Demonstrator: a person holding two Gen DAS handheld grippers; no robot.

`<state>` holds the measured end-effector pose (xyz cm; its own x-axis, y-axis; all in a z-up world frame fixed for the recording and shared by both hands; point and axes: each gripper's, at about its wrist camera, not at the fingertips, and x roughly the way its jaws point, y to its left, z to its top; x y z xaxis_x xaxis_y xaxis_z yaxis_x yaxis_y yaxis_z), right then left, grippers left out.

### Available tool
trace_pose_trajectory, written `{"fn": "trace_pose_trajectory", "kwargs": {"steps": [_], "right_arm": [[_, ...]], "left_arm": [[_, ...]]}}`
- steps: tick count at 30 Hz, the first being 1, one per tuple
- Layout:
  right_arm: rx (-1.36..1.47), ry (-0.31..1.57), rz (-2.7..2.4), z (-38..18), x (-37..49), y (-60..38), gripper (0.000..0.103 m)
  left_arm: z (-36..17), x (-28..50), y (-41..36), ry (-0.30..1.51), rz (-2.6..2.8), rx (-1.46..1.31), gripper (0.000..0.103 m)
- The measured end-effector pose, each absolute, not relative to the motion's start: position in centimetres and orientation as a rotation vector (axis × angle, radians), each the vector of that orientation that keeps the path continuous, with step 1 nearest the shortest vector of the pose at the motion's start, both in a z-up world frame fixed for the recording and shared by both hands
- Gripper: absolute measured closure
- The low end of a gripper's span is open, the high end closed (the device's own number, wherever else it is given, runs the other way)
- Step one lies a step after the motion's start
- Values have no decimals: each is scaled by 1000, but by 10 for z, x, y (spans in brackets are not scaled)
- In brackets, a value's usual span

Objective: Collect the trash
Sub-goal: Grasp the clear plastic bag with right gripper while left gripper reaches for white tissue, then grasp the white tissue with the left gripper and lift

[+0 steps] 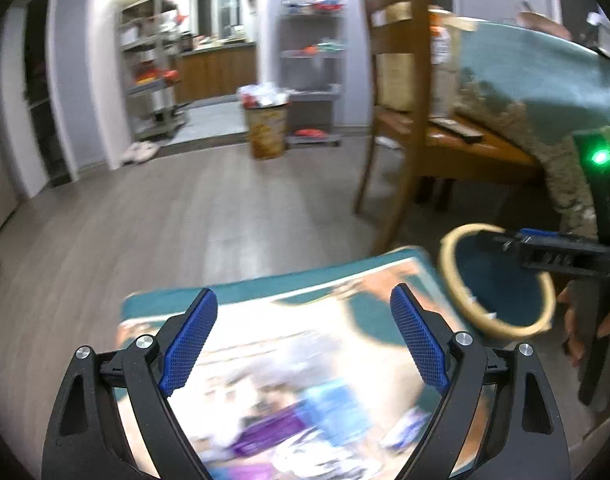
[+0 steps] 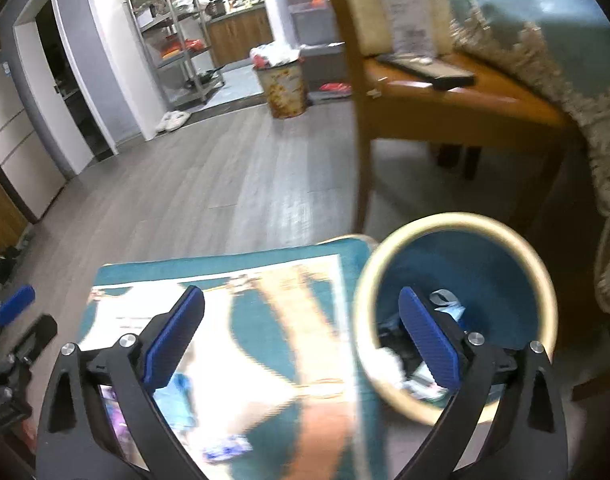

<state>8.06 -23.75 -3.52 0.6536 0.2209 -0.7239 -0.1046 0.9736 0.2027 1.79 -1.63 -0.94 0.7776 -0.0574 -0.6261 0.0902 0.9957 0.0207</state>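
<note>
A round teal bin with a pale rim (image 2: 457, 312) stands on the floor beside a teal patterned mat (image 2: 233, 276); it holds several scraps of trash (image 2: 445, 300). The bin also shows in the left wrist view (image 1: 501, 284). Loose wrappers, purple and blue (image 1: 305, 412), lie blurred on the mat (image 1: 265, 292). My left gripper (image 1: 303, 344) is open and empty above those wrappers. My right gripper (image 2: 301, 340) is open and empty, one finger over the mat and the other over the bin's mouth. It appears in the left wrist view over the bin (image 1: 505, 240).
A wooden chair (image 2: 445, 92) with a dark remote (image 2: 433, 70) on its seat stands right behind the bin, next to a cloth-covered table (image 1: 537, 76). A full yellow bin (image 1: 265, 124) stands far across the wood floor, by metal shelves (image 1: 153, 64).
</note>
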Motion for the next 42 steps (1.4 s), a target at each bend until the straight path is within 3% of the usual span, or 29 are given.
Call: {"fn": "trace_pose_trajectory", "kwargs": {"steps": [16, 18, 21, 24, 26, 28, 30, 35, 42], "right_arm": [[85, 1013, 301, -94, 87, -92, 8], [64, 1042, 311, -105, 88, -80, 15], [43, 1099, 349, -124, 89, -68, 33], [38, 1132, 361, -137, 96, -63, 57], [58, 1158, 384, -143, 99, -64, 79], [78, 1165, 393, -143, 101, -67, 86], [110, 1154, 398, -137, 103, -74, 89], [115, 1104, 402, -121, 104, -85, 90], [115, 1092, 395, -112, 104, -97, 90]], "left_arm": [[-82, -3, 136, 871, 161, -157, 15], [-94, -1, 142, 900, 160, -179, 15], [-104, 2, 139, 923, 148, -136, 15], [-110, 5, 135, 936, 133, -107, 15], [-112, 6, 132, 934, 95, -124, 15], [-114, 9, 126, 937, 66, -118, 15], [-116, 11, 117, 947, 16, -127, 16], [-132, 20, 87, 1022, -92, -95, 37], [-156, 24, 83, 1127, -53, -93, 44]]}}
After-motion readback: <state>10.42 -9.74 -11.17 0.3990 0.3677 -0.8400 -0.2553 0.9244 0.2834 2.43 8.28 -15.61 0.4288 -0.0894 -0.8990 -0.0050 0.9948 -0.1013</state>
